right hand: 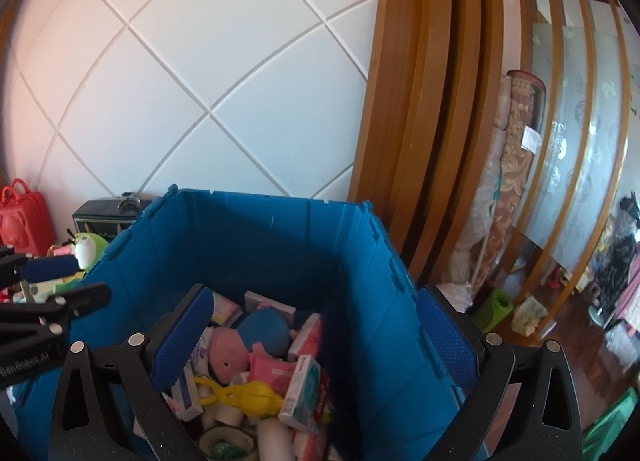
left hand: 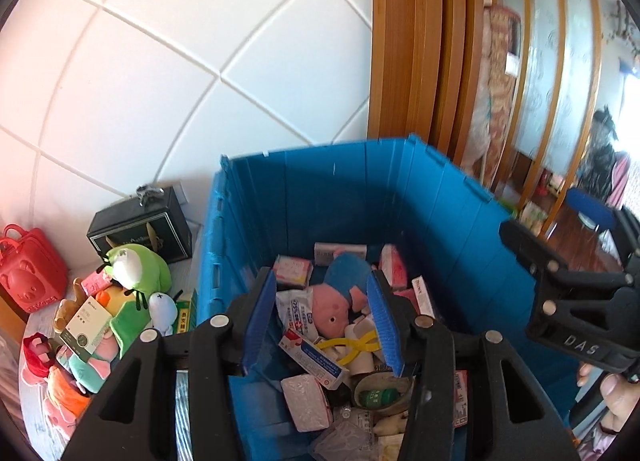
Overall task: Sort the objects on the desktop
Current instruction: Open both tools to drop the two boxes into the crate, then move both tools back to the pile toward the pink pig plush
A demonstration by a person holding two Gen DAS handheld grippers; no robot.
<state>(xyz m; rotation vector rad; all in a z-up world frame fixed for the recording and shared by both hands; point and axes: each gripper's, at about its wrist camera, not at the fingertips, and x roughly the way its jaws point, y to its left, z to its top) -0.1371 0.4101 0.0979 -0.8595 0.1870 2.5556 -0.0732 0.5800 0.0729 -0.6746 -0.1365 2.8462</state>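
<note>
The worktop [left hand: 32, 413] is pale and only a small bare part shows at the left. The blue crate [left hand: 320, 189] seems to stand on it, against the tiled wall. Just left of the crate a black box [left hand: 140, 225] stands at the wall, and a red bear-shaped case [left hand: 30, 273] is further left. In front of them a pile lies on the worktop: a green plush toy [left hand: 136, 269], a small white plush [left hand: 163, 311], a white carton [left hand: 86, 325] and pink soft things [left hand: 60, 397].

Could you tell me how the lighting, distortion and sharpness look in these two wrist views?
Left wrist: fisheye bends the wall tiles, pink cast at left edge, right side blown out. Right wrist: same bending, blue crate interior shadowed, contents slightly soft.
</note>
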